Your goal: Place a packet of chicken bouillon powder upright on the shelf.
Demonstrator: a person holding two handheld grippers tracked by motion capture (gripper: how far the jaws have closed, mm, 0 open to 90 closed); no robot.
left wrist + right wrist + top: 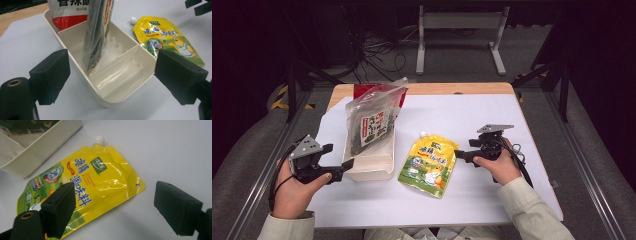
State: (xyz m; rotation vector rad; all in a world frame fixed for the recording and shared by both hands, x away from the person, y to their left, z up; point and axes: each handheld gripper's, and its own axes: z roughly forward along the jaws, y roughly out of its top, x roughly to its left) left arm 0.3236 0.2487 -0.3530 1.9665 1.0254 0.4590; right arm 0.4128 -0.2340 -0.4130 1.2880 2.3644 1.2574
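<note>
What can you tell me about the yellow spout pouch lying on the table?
The yellow spout pouch is a glossy, crinkled plastic bag with a white screw cap at one corner, blue lettering, a green lower band and a cartoon chick. A small hole sits near its other top corner. It lies flat, face up, on the white table cover, just right of the cream divided tray, apparently without touching it. The right gripper is at its right edge, jaws open, not gripping it.
</note>
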